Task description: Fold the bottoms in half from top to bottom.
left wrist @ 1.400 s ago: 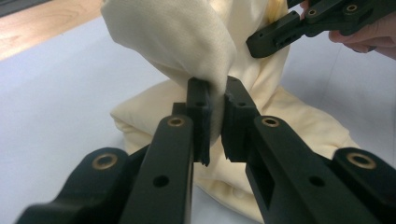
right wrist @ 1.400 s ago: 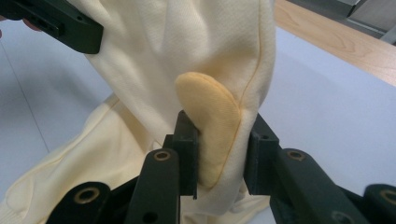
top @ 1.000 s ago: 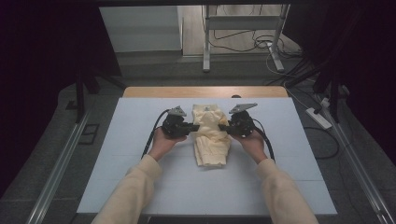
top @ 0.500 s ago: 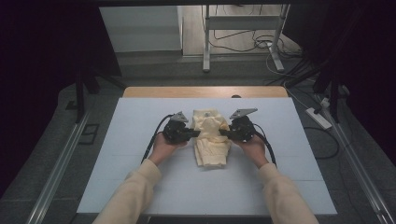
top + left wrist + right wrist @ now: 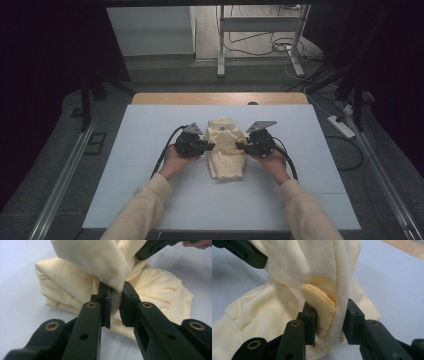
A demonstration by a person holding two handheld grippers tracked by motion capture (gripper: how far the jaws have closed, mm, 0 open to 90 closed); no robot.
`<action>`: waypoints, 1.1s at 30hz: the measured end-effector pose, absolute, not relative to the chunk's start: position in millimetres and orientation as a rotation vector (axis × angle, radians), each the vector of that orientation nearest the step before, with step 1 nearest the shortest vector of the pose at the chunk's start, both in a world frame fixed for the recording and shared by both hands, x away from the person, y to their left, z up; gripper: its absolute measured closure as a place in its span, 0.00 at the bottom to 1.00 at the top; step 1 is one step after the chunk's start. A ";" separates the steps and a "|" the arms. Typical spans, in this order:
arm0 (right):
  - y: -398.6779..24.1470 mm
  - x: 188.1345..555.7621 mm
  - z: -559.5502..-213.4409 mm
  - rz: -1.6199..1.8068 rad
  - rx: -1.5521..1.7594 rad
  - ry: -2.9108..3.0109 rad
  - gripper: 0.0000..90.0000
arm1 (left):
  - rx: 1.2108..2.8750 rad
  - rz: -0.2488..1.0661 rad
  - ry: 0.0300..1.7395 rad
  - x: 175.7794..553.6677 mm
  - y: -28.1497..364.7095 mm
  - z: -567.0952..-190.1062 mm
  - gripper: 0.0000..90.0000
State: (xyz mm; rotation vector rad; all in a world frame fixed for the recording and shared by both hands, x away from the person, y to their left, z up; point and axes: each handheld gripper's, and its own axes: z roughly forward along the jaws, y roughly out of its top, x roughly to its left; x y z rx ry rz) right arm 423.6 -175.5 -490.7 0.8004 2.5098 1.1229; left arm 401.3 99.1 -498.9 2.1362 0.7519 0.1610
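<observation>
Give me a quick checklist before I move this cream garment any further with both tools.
1. Left tool gripping the cream garment: ok; a fold sits between its jaws, which have just been easing open.
2. Right tool gripping: ok; a thick fold is between its jaws, which have just been opening a little.
3. Both grips on opposite sides: ok.
4. Garment fully lifted: not ok; the lower part lies on the white mat.
5. Cables free of the fabric: ok.

Folded cream sweatshirt [image 5: 226, 150], upper layer lifted
</observation>
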 end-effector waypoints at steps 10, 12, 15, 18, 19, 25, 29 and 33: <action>-180.1 414.1 -491.8 1.137 0.787 2.508 0.72 | 2.152 0.151 0.731 397.0 96.9 -500.5 0.83; -180.9 413.1 -491.9 1.143 0.787 2.508 0.72 | 2.153 0.150 0.730 396.1 96.7 -500.8 0.82; -182.5 410.8 -492.4 1.144 0.782 2.507 0.70 | 2.154 0.147 0.727 395.6 96.4 -501.1 0.80; -183.5 408.0 -491.3 1.139 0.782 2.506 0.67 | 2.155 0.145 0.724 394.8 96.5 -500.7 0.77; -183.9 407.2 -490.6 1.137 0.781 2.504 0.66 | 2.154 0.146 0.723 394.1 96.7 -499.8 0.76; -190.3 399.3 -481.3 1.173 0.790 2.466 0.56 | 2.126 0.151 0.743 385.3 101.0 -485.6 0.53; -199.0 394.0 -473.7 1.199 0.799 2.461 0.51 | 2.132 0.168 0.747 376.9 105.1 -477.6 0.42; -209.6 385.2 -465.4 1.236 0.810 2.448 0.49 | 2.117 0.172 0.737 368.7 114.4 -470.4 0.41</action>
